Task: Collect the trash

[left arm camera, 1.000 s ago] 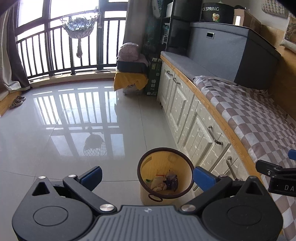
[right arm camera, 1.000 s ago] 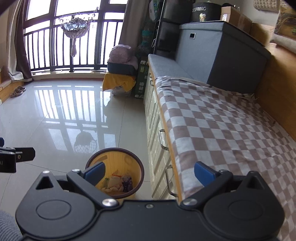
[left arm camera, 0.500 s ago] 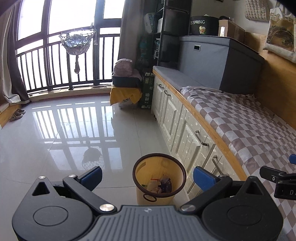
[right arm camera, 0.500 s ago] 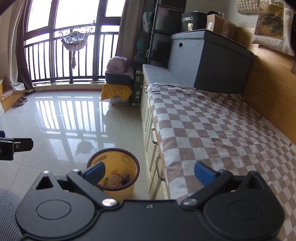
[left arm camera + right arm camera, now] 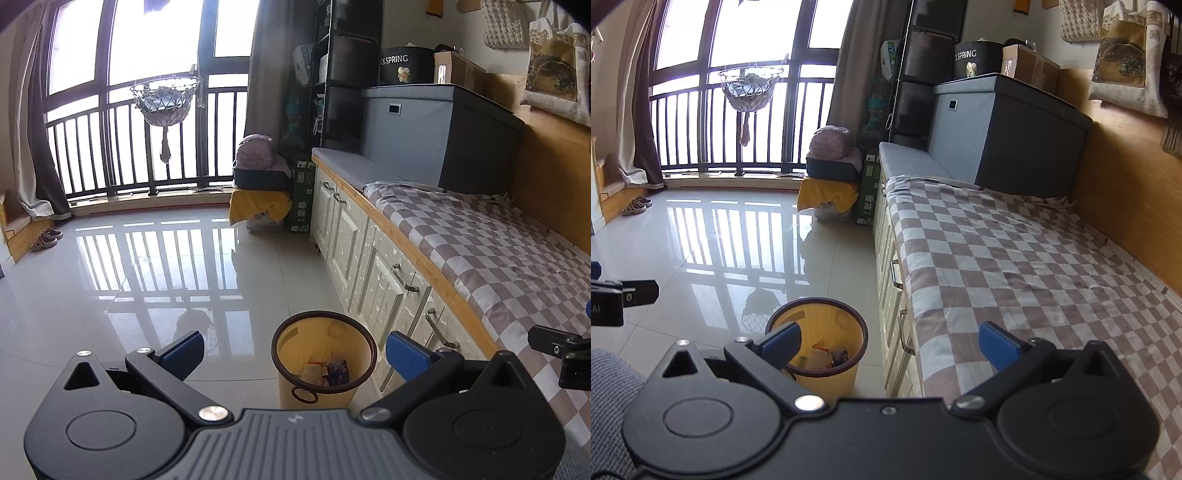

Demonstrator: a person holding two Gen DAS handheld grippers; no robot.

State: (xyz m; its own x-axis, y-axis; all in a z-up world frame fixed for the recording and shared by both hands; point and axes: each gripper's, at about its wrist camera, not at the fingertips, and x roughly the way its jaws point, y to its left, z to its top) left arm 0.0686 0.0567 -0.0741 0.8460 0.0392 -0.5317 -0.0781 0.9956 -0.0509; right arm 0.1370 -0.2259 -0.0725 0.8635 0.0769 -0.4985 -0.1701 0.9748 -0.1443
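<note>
Both grippers hang empty, jaws apart, above a yellow bin (image 5: 324,363) of trash.
A careless reach could tip the bin.

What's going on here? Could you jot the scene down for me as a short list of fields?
place: room with glossy tile floor and balcony railing
bin: yellow, dark rim, upright on the floor beside the cabinets
bin contents: wrappers and scraps at the bottom
bench: checked cloth, no loose trash seen on it
left gripper: open, empty, above the bin
right gripper: open, empty, between bin and bench
</note>
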